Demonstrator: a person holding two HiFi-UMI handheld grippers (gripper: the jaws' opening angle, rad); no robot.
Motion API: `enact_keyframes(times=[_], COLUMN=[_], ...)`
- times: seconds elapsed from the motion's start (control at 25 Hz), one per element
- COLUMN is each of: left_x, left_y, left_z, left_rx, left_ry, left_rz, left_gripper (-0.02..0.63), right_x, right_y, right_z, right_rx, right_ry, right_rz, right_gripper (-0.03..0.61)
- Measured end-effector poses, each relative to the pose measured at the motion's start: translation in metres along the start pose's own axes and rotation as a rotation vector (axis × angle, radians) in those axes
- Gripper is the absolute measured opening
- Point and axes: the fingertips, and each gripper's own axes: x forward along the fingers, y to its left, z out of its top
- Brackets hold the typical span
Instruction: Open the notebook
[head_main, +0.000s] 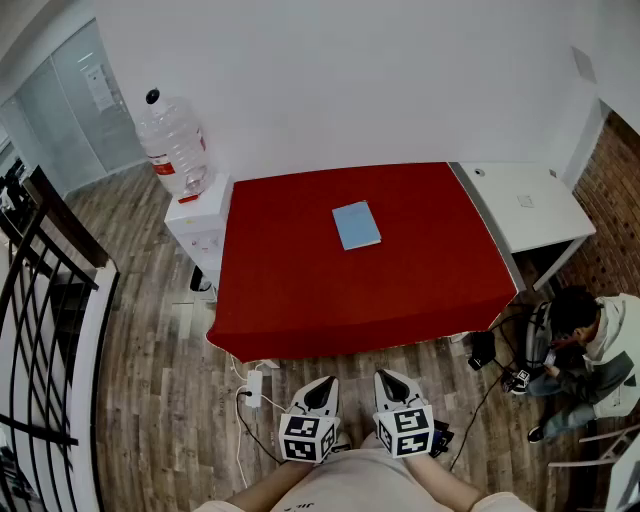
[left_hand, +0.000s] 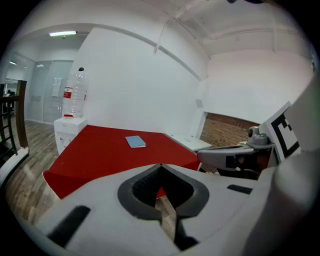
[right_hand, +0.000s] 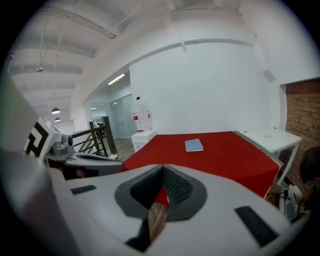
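Pale-blue notebook (head_main: 356, 224) lies shut and flat near the middle of the red worktop (head_main: 300, 290), a little toward the far side, with nothing else on the cloth around it. A white side table (head_main: 520, 205) butts against the worktop's right end. A water bottle (head_main: 172, 145) stands on a white dispenser at its left end, and a person (head_main: 590, 350) sits on the wooden floor off to the right.

The likely trouble is the thin cover. With the book flat on the cloth, a tip pushed at its edge may slide the whole notebook instead of lifting the cover. It may also drag the cloth into a fold, unless the other claw pins the book down. Catching several pages with the cover is another risk.

Both claws are well short of the book, held over the floor in front of the worktop's near edge and angled down toward it. The left claw (head_main: 325, 385) has its tips together with nothing between them. The right claw (head_main: 388, 380) is likewise closed and empty. Neither touches anything, so both would need to part before either could pinch the cover.
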Motion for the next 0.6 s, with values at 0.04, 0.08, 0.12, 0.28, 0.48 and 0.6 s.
enact_keyframes(times=[0.04, 0.08, 0.12, 0.28, 0.48, 0.6], left_x=[-0.001, -0.001, 0.0, 0.011, 0.045, 0.077], left_y=[0.003, 0.005, 0.007, 0.015, 0.028, 0.041], left_z=[0.0, 0.001, 0.001, 0.006, 0.017, 0.028], left_rx=[-0.001, -0.002, -0.004, -0.001, 0.0, -0.002], left_ry=[-0.001, -0.002, -0.002, 0.001, 0.007, 0.008], left_rz=[-0.001, -0.002, -0.004, -0.017, -0.002, 0.014], left_gripper=[0.005, 0.005, 0.005, 0.005, 0.005, 0.005], right_x=[0.001, 0.002, 0.004, 0.017, 0.048, 0.077], right_y=[0.003, 0.006, 0.008, 0.004, -0.016, -0.035], right_z=[0.001, 0.002, 0.003, 0.005, 0.011, 0.018], right_rx=[-0.001, -0.001, 0.0, 0.018, 0.038, 0.039], right_ry=[-0.002, -0.003, -0.004, 0.002, 0.006, 0.014], right_rz=[0.002, 0.003, 0.003, -0.002, 0.012, 0.028], right_gripper=[0.006, 0.006, 0.006, 0.006, 0.006, 0.006])
